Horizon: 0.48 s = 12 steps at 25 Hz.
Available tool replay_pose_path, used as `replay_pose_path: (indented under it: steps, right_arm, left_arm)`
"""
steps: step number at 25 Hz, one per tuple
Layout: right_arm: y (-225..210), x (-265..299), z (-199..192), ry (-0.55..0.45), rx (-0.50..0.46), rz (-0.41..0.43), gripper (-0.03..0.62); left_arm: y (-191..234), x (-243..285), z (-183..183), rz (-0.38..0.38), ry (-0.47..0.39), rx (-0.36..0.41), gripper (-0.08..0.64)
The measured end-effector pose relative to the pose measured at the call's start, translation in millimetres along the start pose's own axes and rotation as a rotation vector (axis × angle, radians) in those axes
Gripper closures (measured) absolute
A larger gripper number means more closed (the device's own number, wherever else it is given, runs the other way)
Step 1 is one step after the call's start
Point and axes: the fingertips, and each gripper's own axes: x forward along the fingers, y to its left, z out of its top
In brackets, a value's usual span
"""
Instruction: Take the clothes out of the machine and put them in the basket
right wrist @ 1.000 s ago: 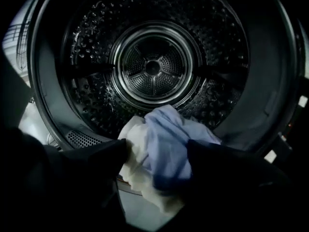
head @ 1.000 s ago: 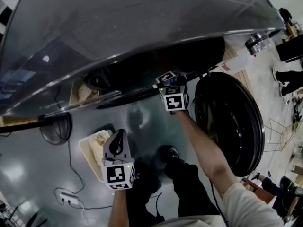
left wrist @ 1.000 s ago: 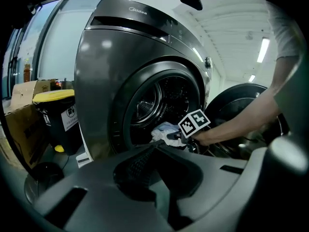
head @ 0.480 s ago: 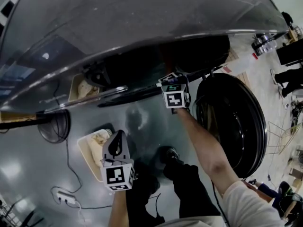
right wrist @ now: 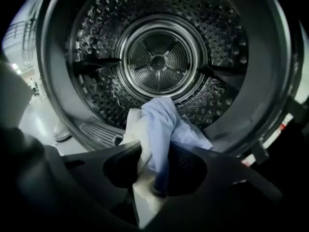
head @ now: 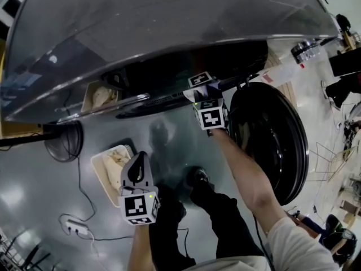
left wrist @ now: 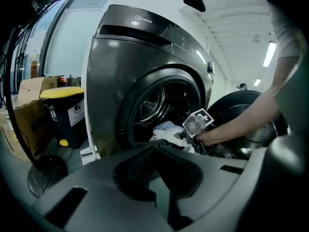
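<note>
Cream in colour, the basket (head: 97, 179) is seen low at the left of the head view on the glossy grey floor (head: 34, 196), and some pale laundry (head: 118, 158) is already lying in it. Just to the right of the basket in that view, the left gripper (head: 139, 160) is held above the floor. Its fingers are brought together with nothing between them, as the left gripper view shows. Further right, the dark grey machine (left wrist: 125, 66) is found with its round door (head: 276, 140) swung wide open at the far right. At the mouth of the machine, the right gripper (right wrist: 153, 167) is pointed into the perforated steel drum (right wrist: 159, 57). Its fingers have just been closing and are pressed on a bunch of clothes (right wrist: 161, 122), pale blue and white, which is pinched between them. The bunch is gathered upward into the grip from the lower front of the drum, and part of it is spread on the drum's lower wall close to the opening. In the left gripper view the same pale cloth is seen at the machine's opening, just beside the right gripper's marker cube.
</note>
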Motion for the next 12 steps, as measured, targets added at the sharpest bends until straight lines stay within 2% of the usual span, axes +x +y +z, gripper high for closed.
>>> replay_pose_path:
  steps: [4, 8, 12]
  right_arm:
    - [11, -31, 10, -0.024, 0.016, 0.029, 0.461]
    - [19, -63, 18, -0.046, 0.031, 0.058, 0.462]
    - [30, -101, 22, -0.064, 0.038, 0.081, 0.460]
  left_arm:
    - [-11, -15, 15, -0.002, 0.012, -0.018, 0.541]
    - [-15, -30, 27, 0.006, 0.009, -0.002, 0.541]
    - [-17, -47, 40, 0.012, 0.009, -0.032, 0.541]
